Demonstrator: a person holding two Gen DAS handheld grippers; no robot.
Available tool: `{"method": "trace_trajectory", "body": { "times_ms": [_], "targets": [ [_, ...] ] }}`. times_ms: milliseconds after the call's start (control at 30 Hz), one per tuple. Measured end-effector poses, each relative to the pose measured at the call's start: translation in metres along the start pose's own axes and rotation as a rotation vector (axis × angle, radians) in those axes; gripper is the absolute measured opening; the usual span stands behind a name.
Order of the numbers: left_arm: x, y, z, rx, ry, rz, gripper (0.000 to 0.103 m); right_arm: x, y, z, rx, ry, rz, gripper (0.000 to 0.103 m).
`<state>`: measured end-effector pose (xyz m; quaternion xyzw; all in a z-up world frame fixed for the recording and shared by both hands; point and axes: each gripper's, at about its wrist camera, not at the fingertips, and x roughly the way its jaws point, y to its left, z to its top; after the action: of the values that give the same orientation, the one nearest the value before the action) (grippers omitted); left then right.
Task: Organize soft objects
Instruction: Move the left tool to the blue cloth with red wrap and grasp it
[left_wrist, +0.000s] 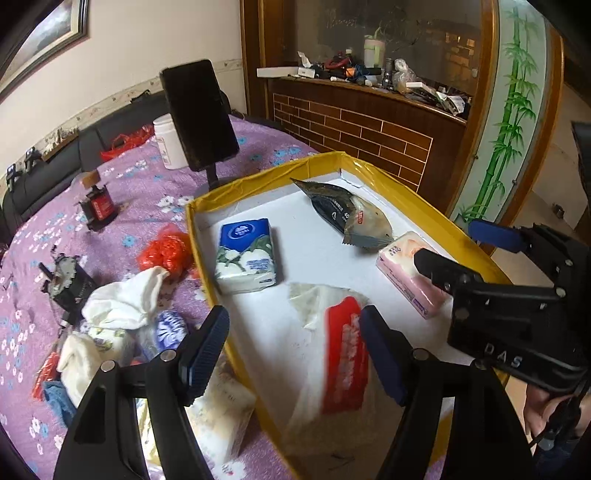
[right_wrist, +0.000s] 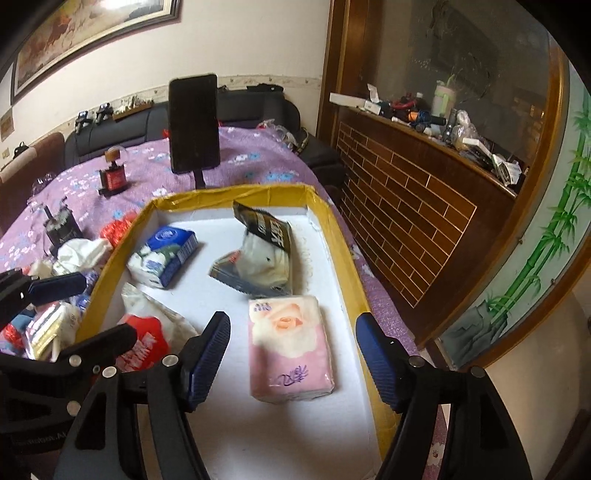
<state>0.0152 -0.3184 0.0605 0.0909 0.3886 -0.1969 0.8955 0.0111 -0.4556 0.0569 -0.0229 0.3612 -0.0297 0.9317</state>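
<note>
A yellow-rimmed white tray (left_wrist: 266, 177) (right_wrist: 229, 194) holds a blue tissue pack (left_wrist: 245, 254) (right_wrist: 162, 254), a dark snack bag (left_wrist: 347, 214) (right_wrist: 258, 254), a pink tissue pack (left_wrist: 402, 273) (right_wrist: 291, 350) and a red-and-white tissue pack (left_wrist: 343, 354) (right_wrist: 144, 347). My left gripper (left_wrist: 295, 350) (right_wrist: 81, 314) is open over the tray's near left corner. The blurred red-and-white pack lies between its fingers, close to the right one. My right gripper (right_wrist: 293, 354) (left_wrist: 465, 251) is open astride the pink pack, with a gap on both sides.
Left of the tray, on the purple flowered cloth, lie a white cloth (left_wrist: 125, 299), a red mesh bundle (left_wrist: 164, 251), a cream tissue pack (left_wrist: 221, 413) and other soft items. A phone on a stand (left_wrist: 199, 114) and a white jar (left_wrist: 168, 142) stand behind. A brick-patterned counter (right_wrist: 406, 206) is at the right.
</note>
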Motion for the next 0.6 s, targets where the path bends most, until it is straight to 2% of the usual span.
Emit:
{"method": "trace_trajectory", "body": {
  "times_ms": [300, 600],
  "targets": [
    [-0.041, 0.033, -0.017, -0.043, -0.056, 0.000, 0.072, -0.014, 0.028, 0.009, 0.009, -0.036, 0.106, 0.075],
    [-0.075, 0.101, -0.055, -0.147, -0.071, 0.049, 0.072, -0.022, 0.076, 0.014, -0.038, -0.037, 0.197, 0.075]
  ]
}}
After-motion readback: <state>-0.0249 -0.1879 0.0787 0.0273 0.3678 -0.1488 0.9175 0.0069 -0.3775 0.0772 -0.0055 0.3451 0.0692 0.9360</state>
